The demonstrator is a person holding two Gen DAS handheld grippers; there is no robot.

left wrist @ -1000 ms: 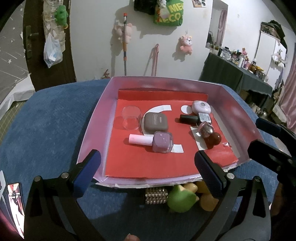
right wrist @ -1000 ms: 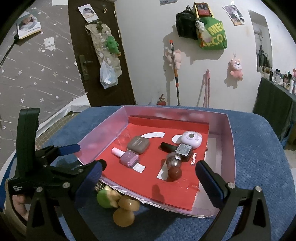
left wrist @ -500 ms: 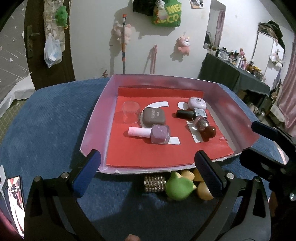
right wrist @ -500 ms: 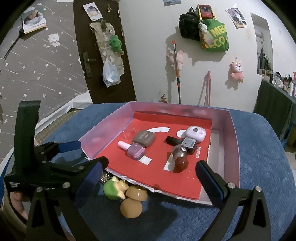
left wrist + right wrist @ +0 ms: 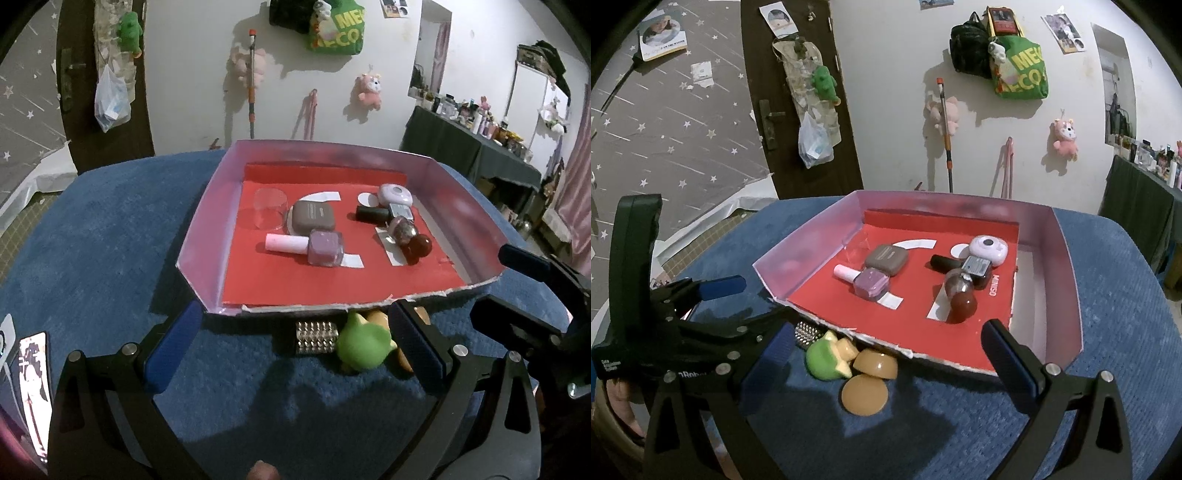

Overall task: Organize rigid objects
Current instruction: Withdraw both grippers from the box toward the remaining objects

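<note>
While both hand-held grippers hover empty with fingers spread wide, the left gripper and right gripper face the near edge of a pink-walled tray on a blue cloth surface. Inside, nail polish bottles and a brown case lie on its red liner. Outside, a studded silver piece, a green toy and tan rounded pieces crowd that edge, apparently awaiting pickup. The tray's near strip offers open room.
</note>
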